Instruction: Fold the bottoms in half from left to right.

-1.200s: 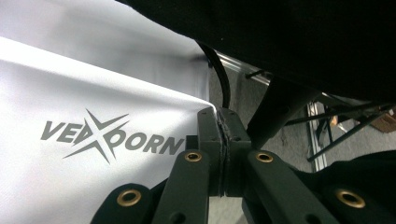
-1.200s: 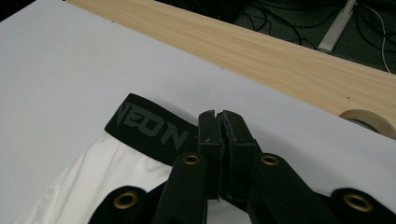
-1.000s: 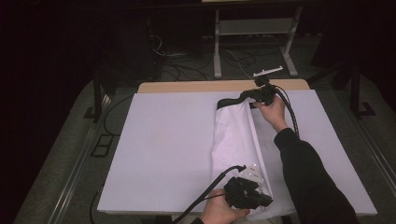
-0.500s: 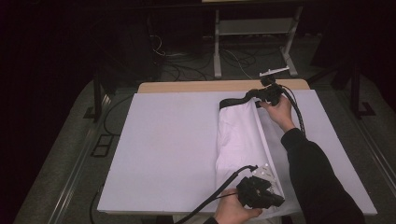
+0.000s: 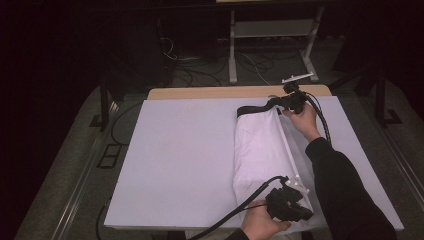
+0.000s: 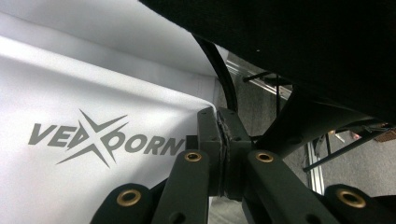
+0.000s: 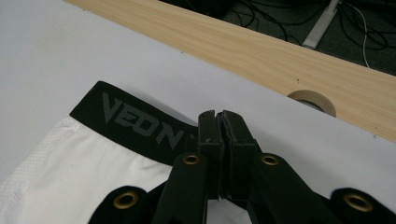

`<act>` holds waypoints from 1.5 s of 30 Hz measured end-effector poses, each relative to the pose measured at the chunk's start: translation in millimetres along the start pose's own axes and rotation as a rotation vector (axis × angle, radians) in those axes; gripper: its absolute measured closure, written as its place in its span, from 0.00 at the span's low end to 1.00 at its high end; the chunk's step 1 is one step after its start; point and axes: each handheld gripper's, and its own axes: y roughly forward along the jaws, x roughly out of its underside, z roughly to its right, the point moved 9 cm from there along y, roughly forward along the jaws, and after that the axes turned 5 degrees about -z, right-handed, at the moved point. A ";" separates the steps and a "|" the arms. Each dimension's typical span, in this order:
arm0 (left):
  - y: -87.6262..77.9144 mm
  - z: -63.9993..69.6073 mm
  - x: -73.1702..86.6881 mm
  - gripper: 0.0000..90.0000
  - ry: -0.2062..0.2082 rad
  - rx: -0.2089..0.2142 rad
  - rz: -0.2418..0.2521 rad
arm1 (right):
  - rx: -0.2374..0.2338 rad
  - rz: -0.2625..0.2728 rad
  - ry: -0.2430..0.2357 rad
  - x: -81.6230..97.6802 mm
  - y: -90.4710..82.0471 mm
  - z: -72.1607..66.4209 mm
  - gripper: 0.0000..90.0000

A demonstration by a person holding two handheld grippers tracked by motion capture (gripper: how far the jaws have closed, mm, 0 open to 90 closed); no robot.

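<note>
- The room is dark, and a white sheet (image 5: 185, 165) covers the tabletop (image 5: 210, 93), so that the wood shows as a strip along the far edge.
- On the right half of the sheet lies a white garment (image 5: 260, 150), stretched long from the far side to the near edge.
- The garment has a black waistband (image 7: 135, 123) with grey letters at its far end, and in the left claw view a grey logo (image 6: 105, 139) is printed on the white cloth.
- The right claw (image 5: 290, 100) is at the far end of the garment; in the right claw view its jaws are pressed together on the edge of the waistband.
- The left claw (image 5: 295, 212) is at the near end, beside the near edge of the tabletop; in its own view the jaws are clenched on the edge of the white cloth.
- The garment is held at both ends, and the middle part rests flat on the sheet.
- A roll of tape (image 7: 312, 100) lies on the wooden strip, just past the edge of the sheet.
- A dark sleeve (image 5: 340, 195) of the person crosses the right side of the tabletop, next to the garment.
- Behind the tabletop, cables (image 5: 200, 60) lie on the floor near a light metal stand (image 5: 272, 30).
</note>
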 end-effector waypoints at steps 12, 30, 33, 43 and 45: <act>15.3 1.3 -12.6 0.97 -0.008 0.007 -0.008 | 0.011 -0.002 -0.001 4.1 -6.1 11.5 0.95; 35.4 -4.3 -20.9 0.97 -0.030 0.000 -0.023 | 0.005 -0.015 -0.006 12.3 -3.4 21.8 0.95; 37.5 -5.4 -22.7 0.97 -0.036 0.001 -0.017 | 0.005 -0.018 -0.005 12.9 -3.0 22.2 0.95; 47.8 -5.2 -25.5 0.85 -0.060 0.047 -0.039 | 0.009 -0.030 0.029 16.1 -5.4 27.2 0.81; 49.4 -4.0 -24.5 0.68 -0.062 0.053 -0.040 | 0.028 -0.024 0.028 16.5 -8.4 28.2 0.68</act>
